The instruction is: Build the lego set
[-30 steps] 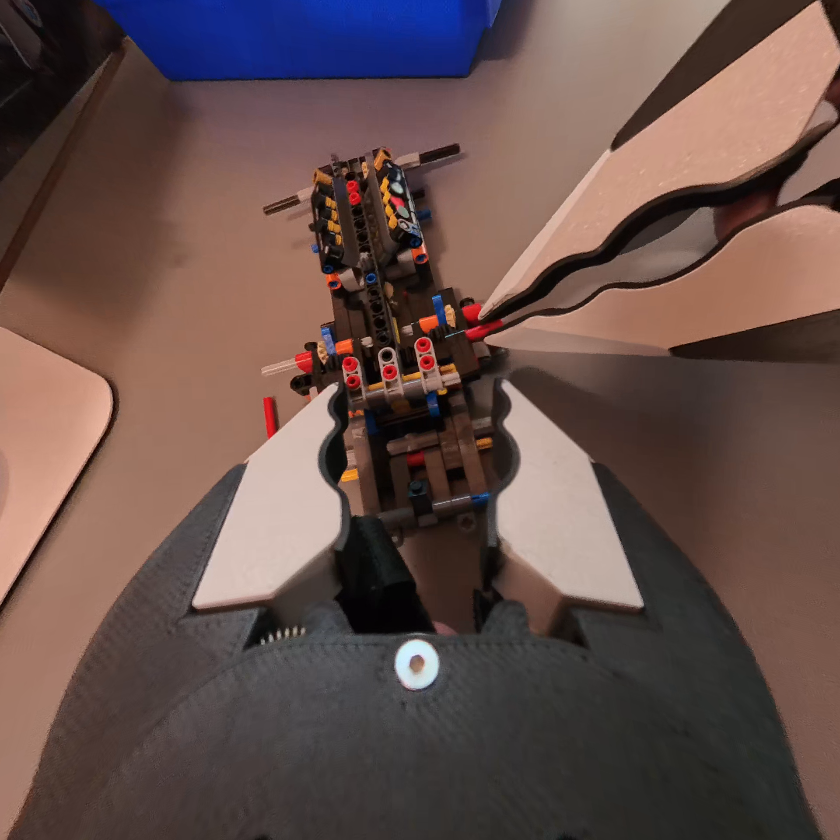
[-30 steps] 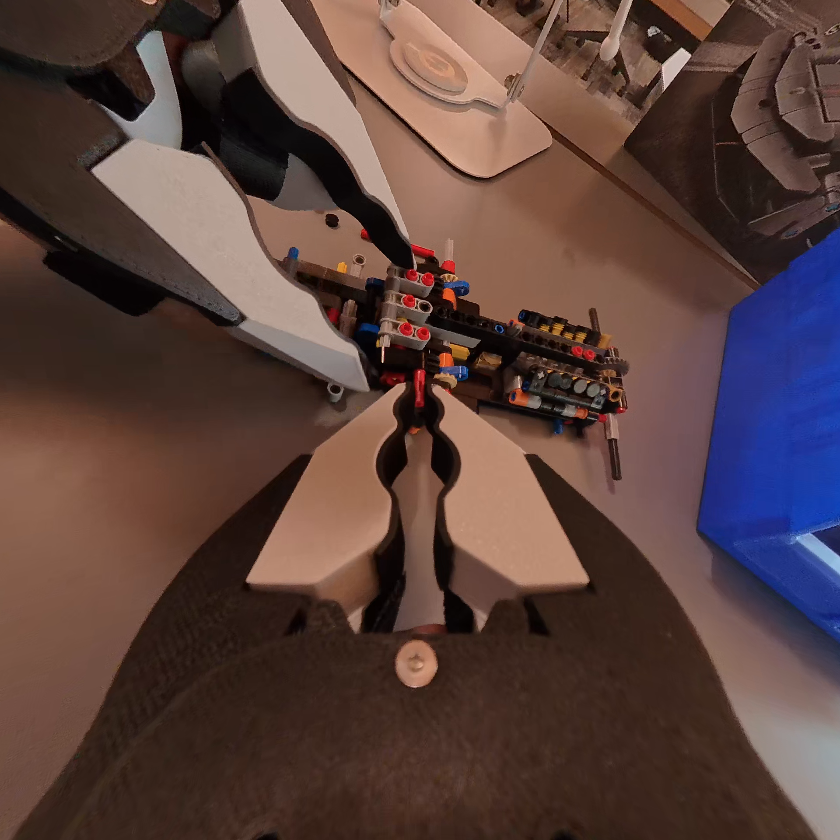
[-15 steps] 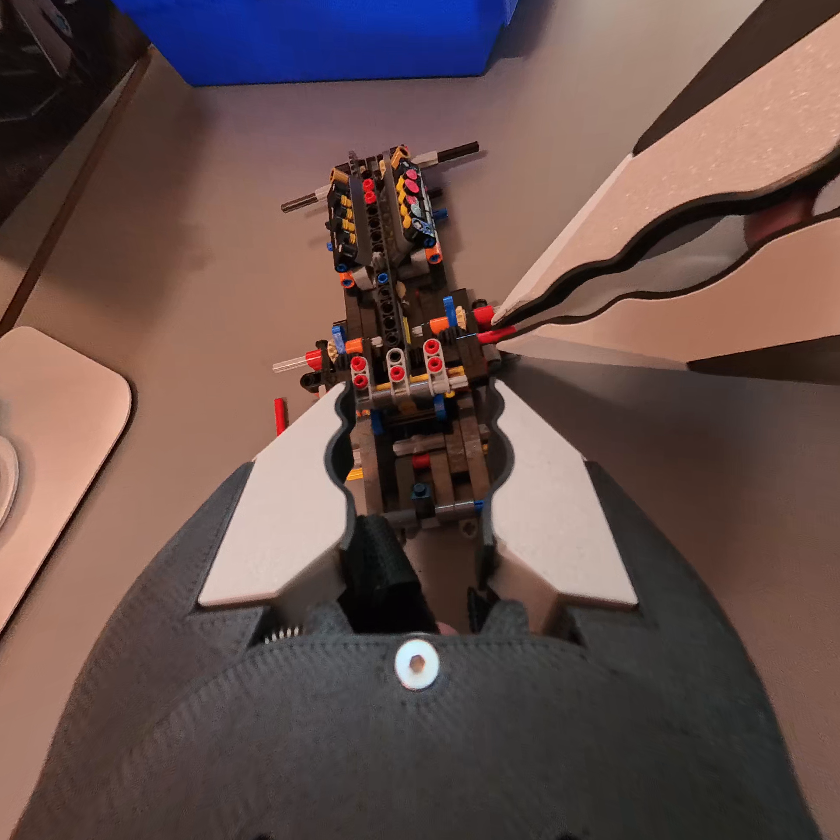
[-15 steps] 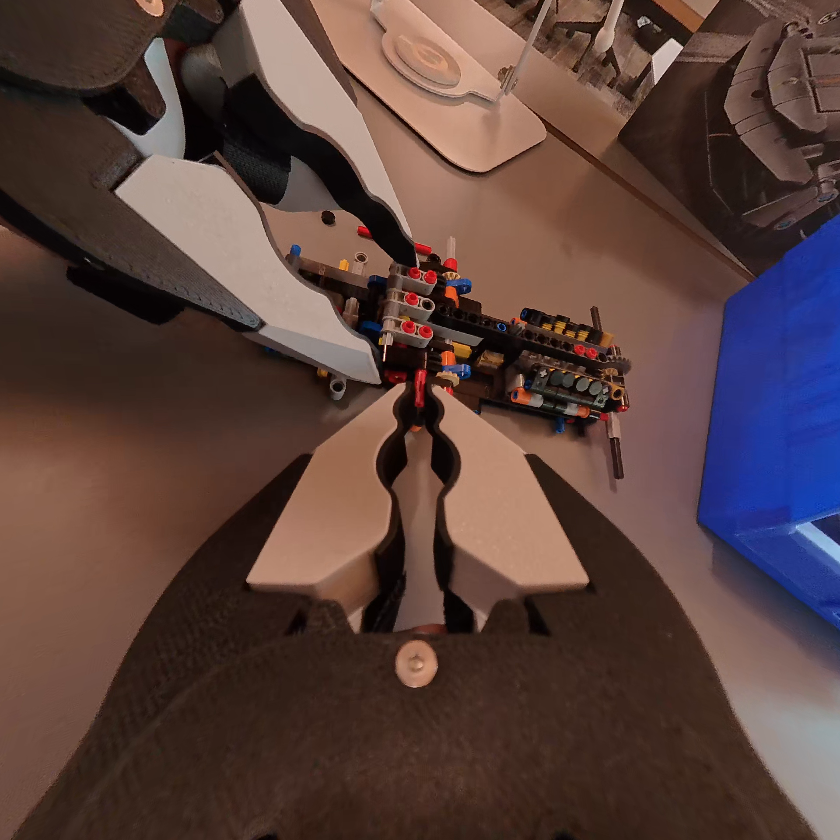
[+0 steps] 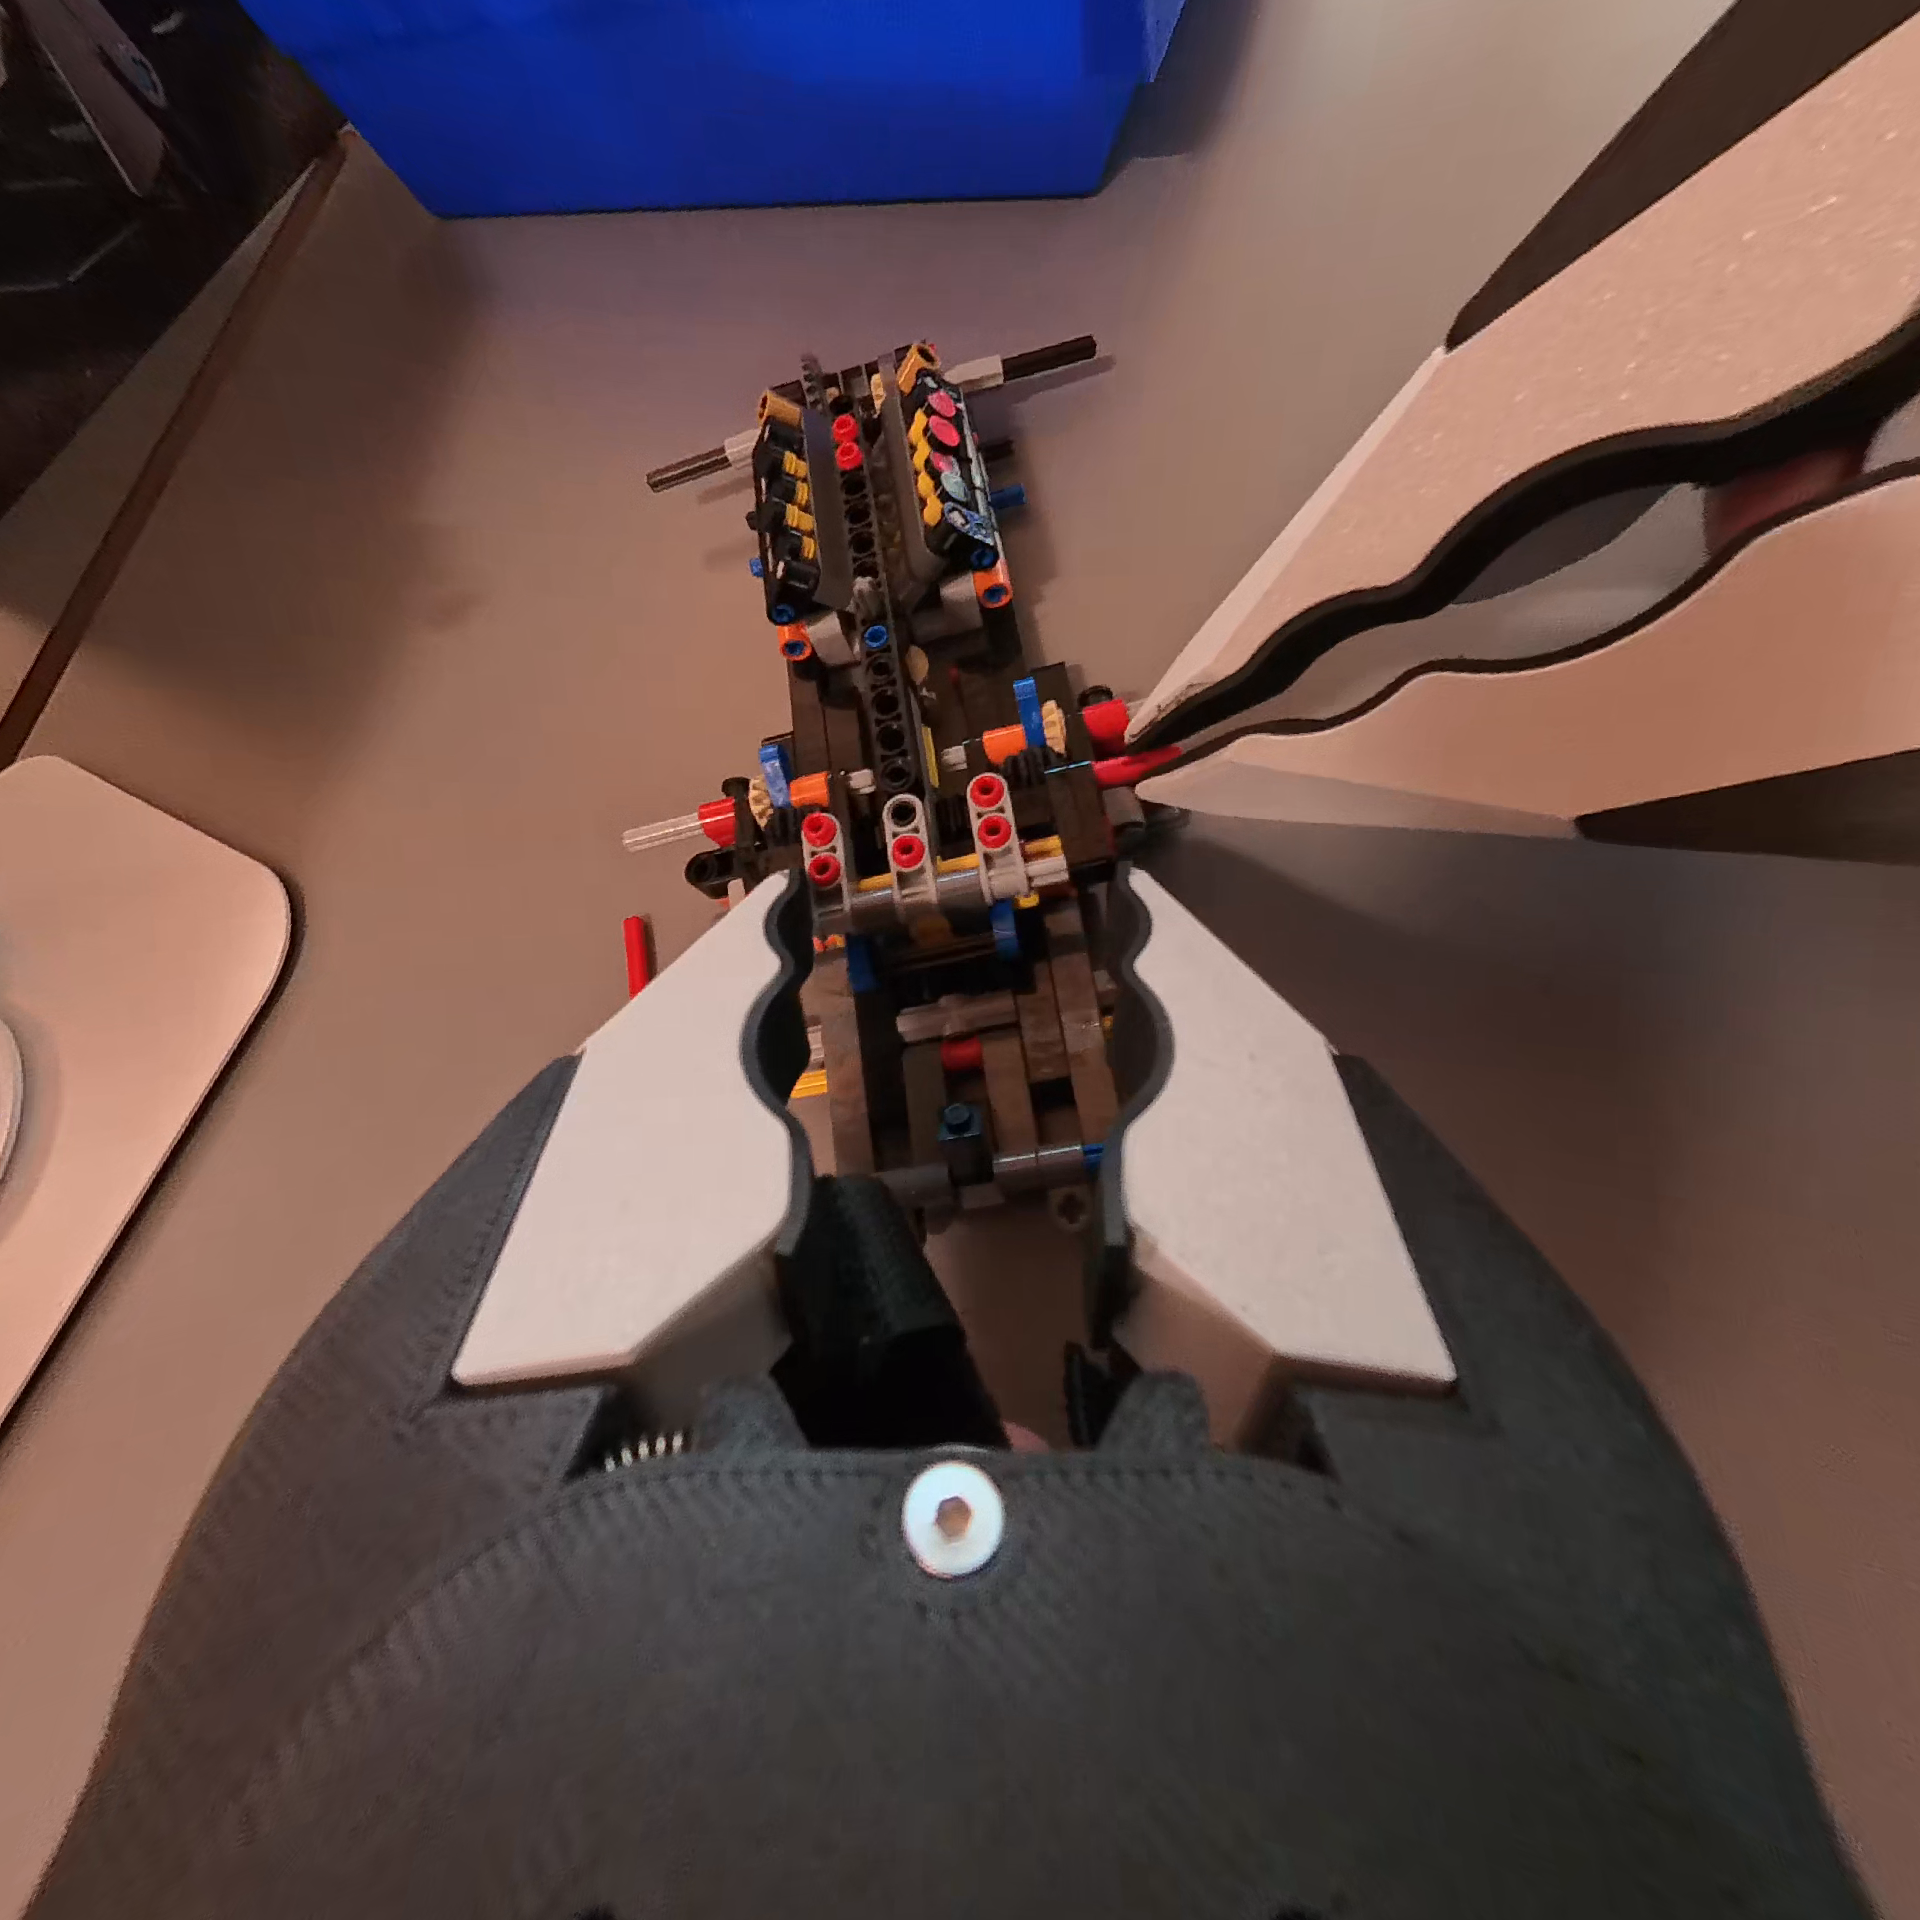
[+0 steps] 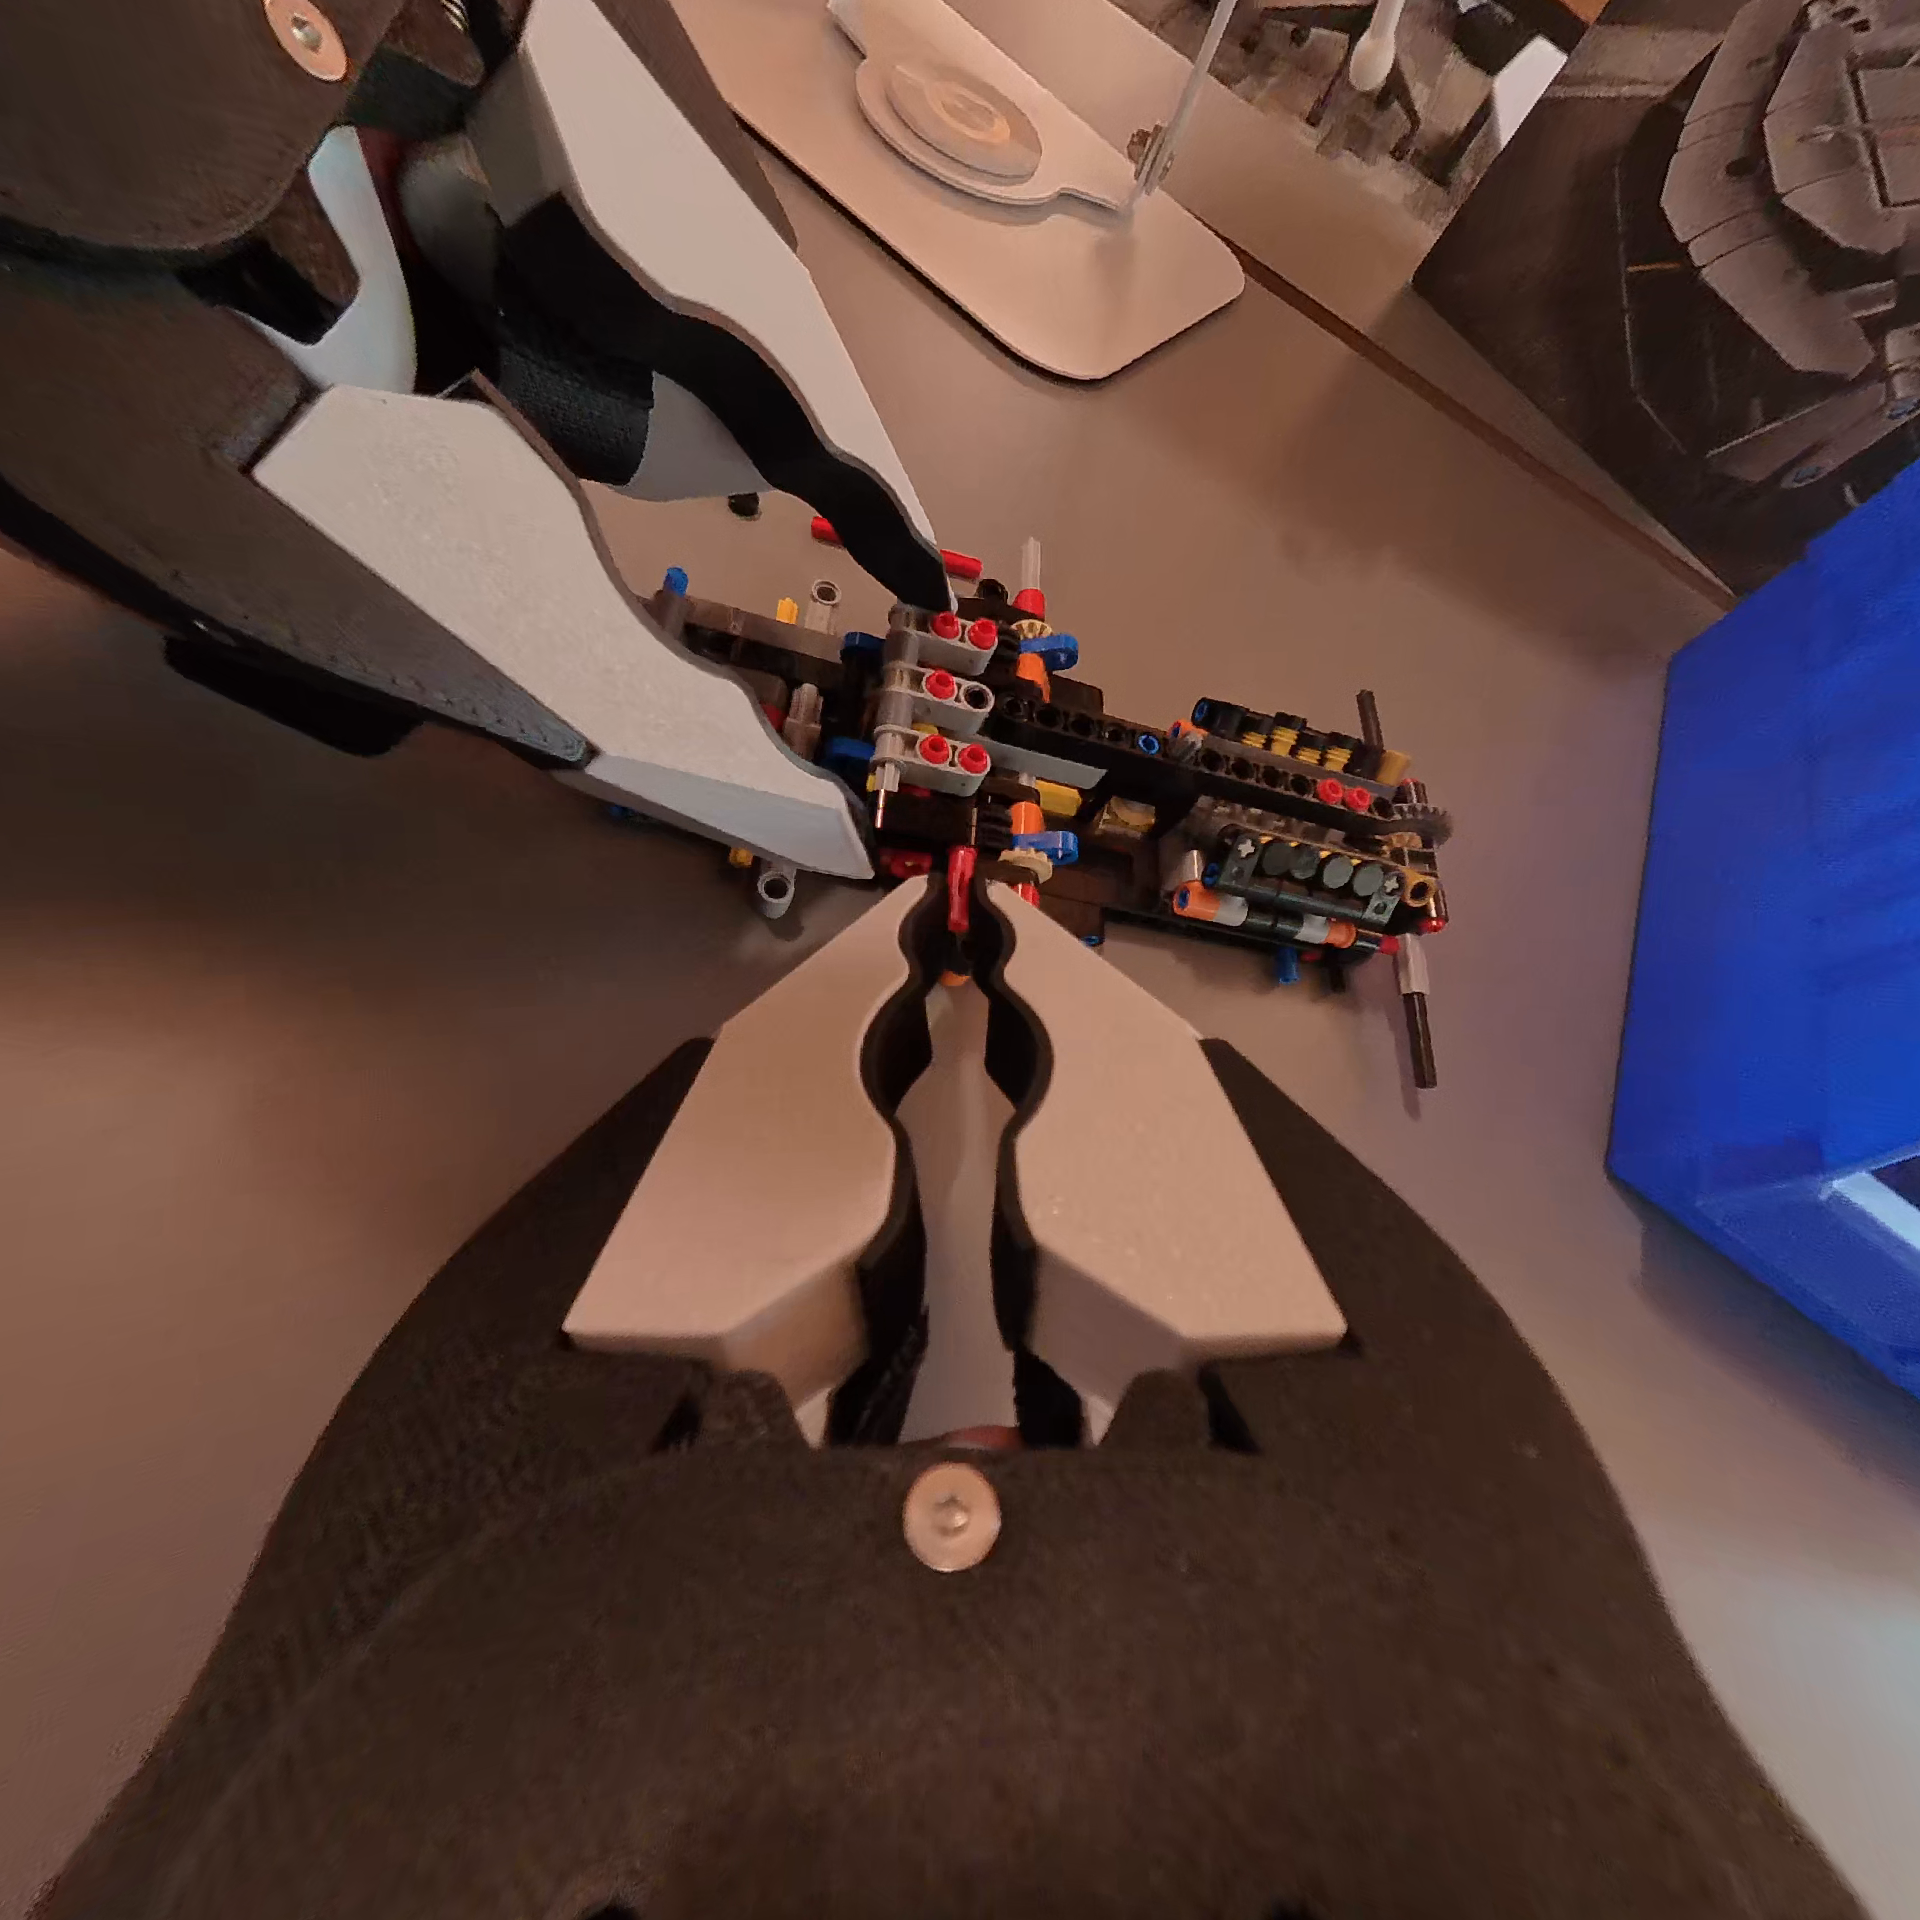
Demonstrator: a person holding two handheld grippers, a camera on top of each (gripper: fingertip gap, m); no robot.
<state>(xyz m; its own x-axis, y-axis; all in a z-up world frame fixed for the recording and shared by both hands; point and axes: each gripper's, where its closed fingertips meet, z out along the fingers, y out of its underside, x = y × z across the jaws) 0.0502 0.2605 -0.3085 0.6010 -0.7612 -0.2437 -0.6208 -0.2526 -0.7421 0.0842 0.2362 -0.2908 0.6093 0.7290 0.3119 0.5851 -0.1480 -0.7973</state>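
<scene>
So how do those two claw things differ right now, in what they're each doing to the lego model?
The left gripper is spread wide, its fingers on either side of the lego model; the right gripper is pinched nearly shut on a thin red pin. The left one comes in along the model's length at its near end, while the right one meets its side. Both have the same pale wavy-edged fingers on black bodies.

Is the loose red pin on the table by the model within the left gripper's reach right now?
Probably not: the left gripper is shut on the lego model, so its jaws are occupied. The loose red pin lies just outside its left finger, otherwise unobstructed.
</scene>
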